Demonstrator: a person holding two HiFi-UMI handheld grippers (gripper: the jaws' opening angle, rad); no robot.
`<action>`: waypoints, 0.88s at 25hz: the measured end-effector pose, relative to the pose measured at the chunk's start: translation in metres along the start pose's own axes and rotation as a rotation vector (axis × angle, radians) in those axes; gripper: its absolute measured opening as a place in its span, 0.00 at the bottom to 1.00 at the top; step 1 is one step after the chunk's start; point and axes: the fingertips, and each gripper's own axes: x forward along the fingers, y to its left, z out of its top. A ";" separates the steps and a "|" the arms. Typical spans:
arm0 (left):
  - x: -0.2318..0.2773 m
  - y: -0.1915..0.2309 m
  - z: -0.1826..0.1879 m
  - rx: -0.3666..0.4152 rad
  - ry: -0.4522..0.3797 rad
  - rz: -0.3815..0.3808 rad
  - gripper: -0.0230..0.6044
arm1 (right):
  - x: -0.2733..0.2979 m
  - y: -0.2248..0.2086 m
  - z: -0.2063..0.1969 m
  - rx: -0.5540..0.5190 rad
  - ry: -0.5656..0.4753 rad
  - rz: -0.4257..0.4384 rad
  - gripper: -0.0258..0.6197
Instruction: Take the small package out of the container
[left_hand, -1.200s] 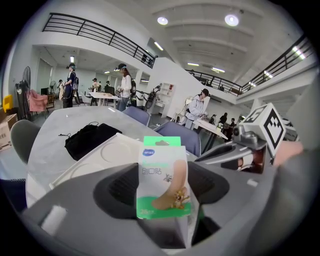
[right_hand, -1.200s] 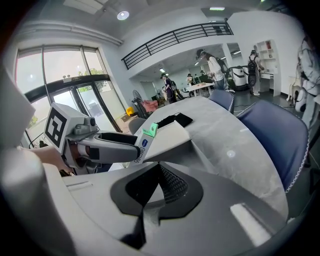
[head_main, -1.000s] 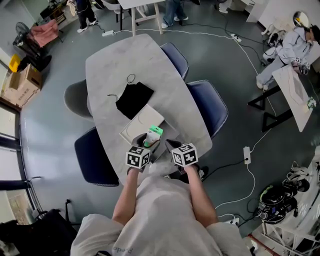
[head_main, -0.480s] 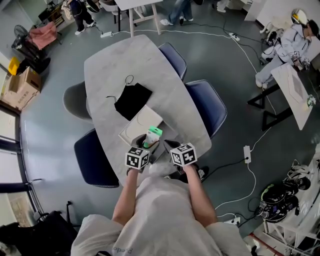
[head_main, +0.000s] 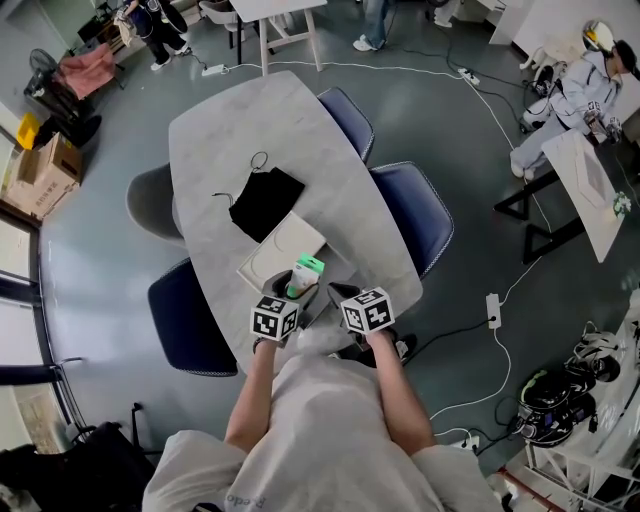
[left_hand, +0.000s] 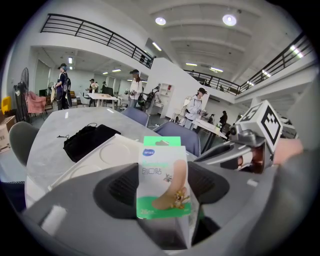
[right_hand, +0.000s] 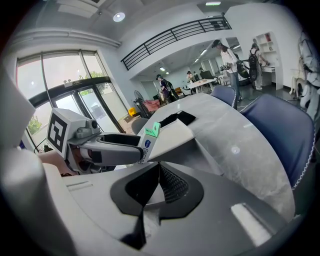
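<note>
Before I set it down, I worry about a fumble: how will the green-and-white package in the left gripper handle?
Likely stiff: the package shows flat faces and crisp edges, like thin cardboard. Probably light, being so slim. Tall and narrow, it may tip if stood on end.

At 11 o'clock the white container (head_main: 290, 236) and, behind it, the black pouch (head_main: 268, 200) stand in the way. At 1 o'clock the table (head_main: 362, 222) is bare, with room to pass.

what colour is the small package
Green and white small package, tan bandage picture; best in left gripper view.
</note>
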 end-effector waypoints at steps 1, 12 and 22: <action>0.000 0.000 0.000 -0.001 -0.001 0.000 0.60 | 0.000 0.001 -0.001 -0.002 0.004 0.002 0.04; 0.005 -0.002 -0.003 0.007 0.015 -0.014 0.60 | -0.002 -0.004 0.000 0.005 -0.008 -0.011 0.04; 0.007 0.000 -0.005 0.013 0.023 -0.020 0.60 | 0.002 -0.005 0.000 0.005 -0.005 -0.010 0.04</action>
